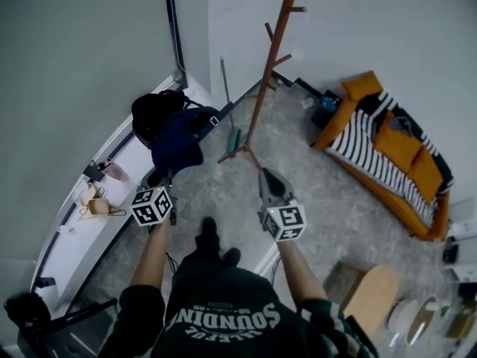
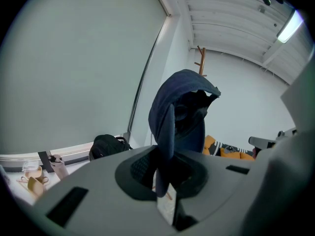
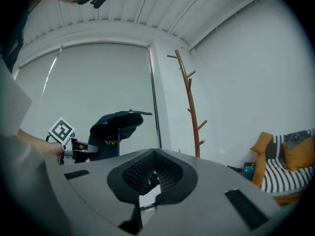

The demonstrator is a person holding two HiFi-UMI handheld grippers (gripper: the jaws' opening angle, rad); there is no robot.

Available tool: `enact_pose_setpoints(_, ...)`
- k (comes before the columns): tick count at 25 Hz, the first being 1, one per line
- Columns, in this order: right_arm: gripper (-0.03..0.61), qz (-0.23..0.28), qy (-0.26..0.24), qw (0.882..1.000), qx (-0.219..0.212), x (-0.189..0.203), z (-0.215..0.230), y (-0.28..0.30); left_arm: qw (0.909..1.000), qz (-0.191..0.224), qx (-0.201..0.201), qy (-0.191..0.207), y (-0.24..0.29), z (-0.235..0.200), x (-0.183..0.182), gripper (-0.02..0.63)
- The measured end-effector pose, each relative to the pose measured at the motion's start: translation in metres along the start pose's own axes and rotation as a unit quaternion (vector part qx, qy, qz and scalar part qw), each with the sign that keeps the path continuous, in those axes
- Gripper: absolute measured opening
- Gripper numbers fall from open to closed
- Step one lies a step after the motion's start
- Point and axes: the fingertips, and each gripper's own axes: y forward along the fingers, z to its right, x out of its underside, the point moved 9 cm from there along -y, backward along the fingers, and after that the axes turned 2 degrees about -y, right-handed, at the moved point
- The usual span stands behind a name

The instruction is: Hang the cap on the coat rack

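Between the left jaws: cap (image 2: 179,102), pinched by a narrow strip of its fabric.
Cap: dark navy, soft, crown slumped; hollow inside faces the left gripper (image 1: 161,176); small green print shows inside it in the right gripper view.
Cap's place: held up in the air, left of the rack (image 1: 272,58) and apart from it, near a black bag (image 1: 151,110).
Cap's axis: stands up from the jaws, long axis near upright in the left gripper view; flat upper edge points toward the rack in the right gripper view.
Left gripper: clamped on the cap.
Right gripper (image 1: 265,176): jaws together, nothing between them; points toward the rack, tip near its foot in the head view.
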Motion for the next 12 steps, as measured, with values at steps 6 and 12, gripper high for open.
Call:
enact_pose_setpoints(6,-0.002,-0.008,-0.001,1.000,0.015,-0.004,0.021,0.033,1.0000,0.003,0.007,0.005,0.042,0.002,-0.017,0.014)
enact_pose_setpoints(12,-0.002,-0.016,0.009,1.000,0.013,-0.008,0.045,0.091,0.9994,0.004,0.028,0.018,0.113,0.000,-0.047,0.014)
